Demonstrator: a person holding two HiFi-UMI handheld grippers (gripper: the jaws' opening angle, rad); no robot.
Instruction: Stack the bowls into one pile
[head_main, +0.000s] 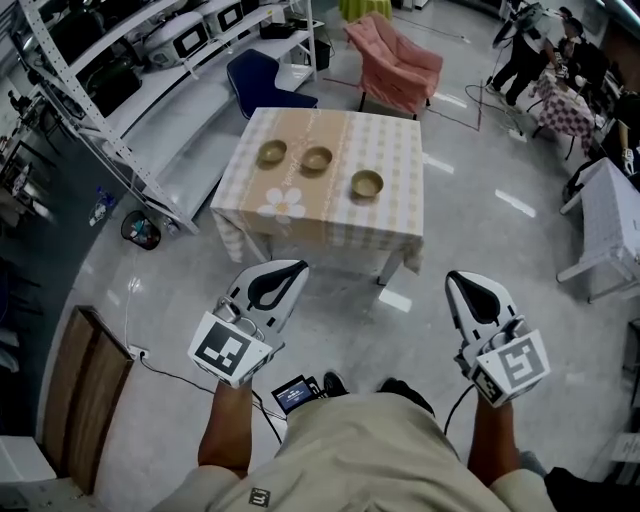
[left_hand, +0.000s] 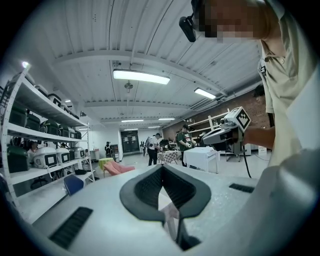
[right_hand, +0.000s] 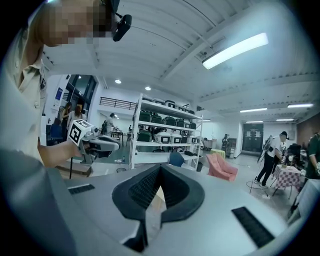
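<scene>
Three olive-brown bowls stand apart on a table with a checked cloth (head_main: 330, 228): one at the left (head_main: 272, 152), one in the middle (head_main: 317, 158), one at the right (head_main: 367, 183). Both grippers hang over the floor, well short of the table's near edge. My left gripper (head_main: 292, 268) is shut with nothing between its jaws, which meet at the tip (left_hand: 161, 168). My right gripper (head_main: 462, 280) is also shut and empty (right_hand: 160, 168). Each gripper view shows the other gripper off to the side, the right one (left_hand: 220, 135) and the left one (right_hand: 102, 144). No bowl appears in either gripper view.
A pink chair (head_main: 395, 60) and a blue chair (head_main: 262, 80) stand behind the table. Metal shelving (head_main: 120, 70) runs along the left, with a dark bin (head_main: 141, 230) beside it. A white table (head_main: 610, 220) is at the right, a wooden panel (head_main: 85, 395) at the near left. People (head_main: 525, 50) stand far back.
</scene>
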